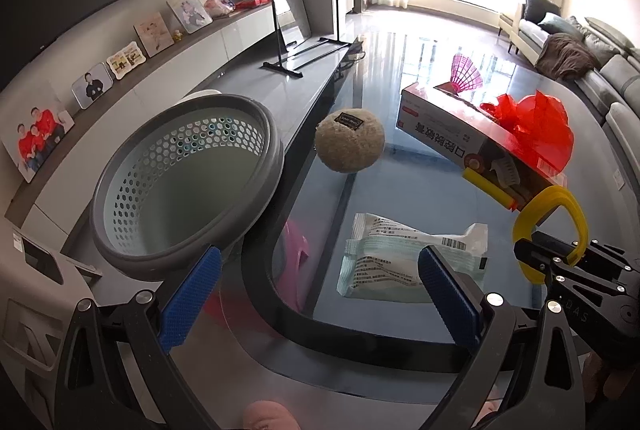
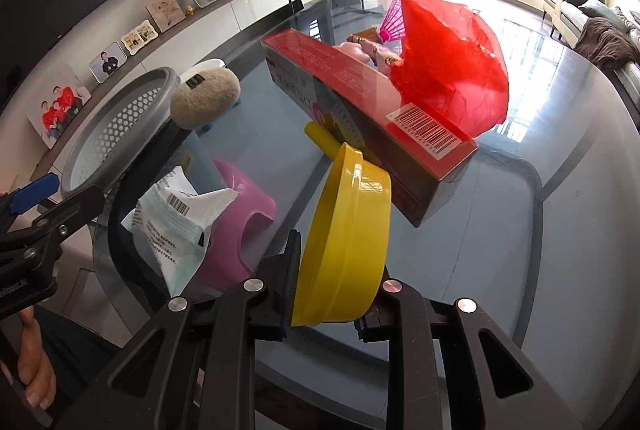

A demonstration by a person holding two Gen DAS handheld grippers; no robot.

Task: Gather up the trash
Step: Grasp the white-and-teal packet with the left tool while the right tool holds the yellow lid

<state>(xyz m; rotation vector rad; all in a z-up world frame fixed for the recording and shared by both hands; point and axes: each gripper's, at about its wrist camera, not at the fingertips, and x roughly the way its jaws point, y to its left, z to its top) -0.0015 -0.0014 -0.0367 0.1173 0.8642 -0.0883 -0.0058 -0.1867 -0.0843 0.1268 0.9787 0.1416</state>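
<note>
Right gripper point(image 2: 328, 286): clenched on the yellow scoop point(image 2: 348, 230), pads pressing both sides of its bowl; scoop held tilted, handle end pointing toward 12 o'clock, touching the near end of the red carton point(image 2: 360, 77). Same scoop visible at 4 o'clock in the left wrist view point(image 1: 548, 226), with the right gripper's black linkage below it.

Left gripper point(image 1: 316, 294): released, blue pads point(image 1: 192, 298) wide apart, nothing between them, hovering above the near edge of the glass table point(image 1: 400, 189).

White-and-green wrapper packet point(image 1: 408, 262): lying flat on the glass, just ahead of the left gripper's right finger; at 9 o'clock from the scoop in the right wrist view point(image 2: 180, 226).

Grey perforated bin point(image 1: 180, 181): at 10 o'clock in the left wrist view, standing beside the table edge, inside appearing empty.

Beige woolly ball point(image 1: 350, 139): on the glass at 12 o'clock, between bin and carton.

Red crumpled bag point(image 2: 452, 69): resting on top of the carton's far end, at 1 o'clock.

Pink stool point(image 2: 240, 226): seen through the glass, under the table.
</note>
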